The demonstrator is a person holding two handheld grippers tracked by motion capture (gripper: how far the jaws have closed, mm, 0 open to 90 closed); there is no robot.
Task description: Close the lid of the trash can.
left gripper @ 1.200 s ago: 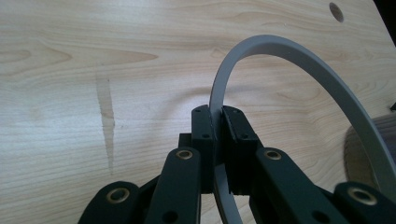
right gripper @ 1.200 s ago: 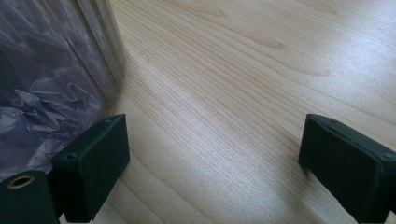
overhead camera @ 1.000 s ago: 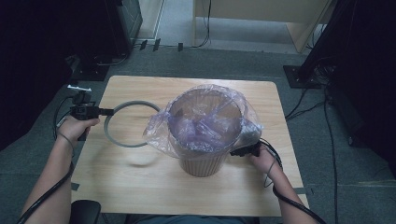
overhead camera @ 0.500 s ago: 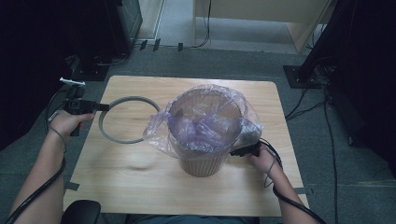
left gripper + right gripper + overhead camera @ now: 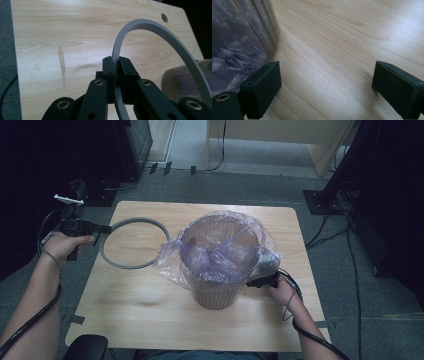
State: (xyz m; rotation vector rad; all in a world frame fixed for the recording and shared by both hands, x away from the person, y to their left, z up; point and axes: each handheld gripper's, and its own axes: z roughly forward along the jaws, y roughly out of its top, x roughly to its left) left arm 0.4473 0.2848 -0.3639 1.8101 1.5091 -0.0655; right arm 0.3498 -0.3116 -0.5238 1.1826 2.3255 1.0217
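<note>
Grey ring [image 5: 132, 243] hangs tilted just left of the bin [image 5: 218, 265], near the surface's [image 5: 150, 320] left edge, pinched by the left claw [image 5: 116, 75]; the right claw [image 5: 324, 82] gapes empty beside the bin.

No legible text or labels anywhere.

Bin [image 5: 220, 270] mid-table [image 5: 150, 320], open front.

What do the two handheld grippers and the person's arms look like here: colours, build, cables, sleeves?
Both the left gripper and the right gripper are black, with blocky rectangular pads on linkage arms with brass-coloured pivots. A black cable trails from each. The forearms are bare, no sleeves visible.
</note>
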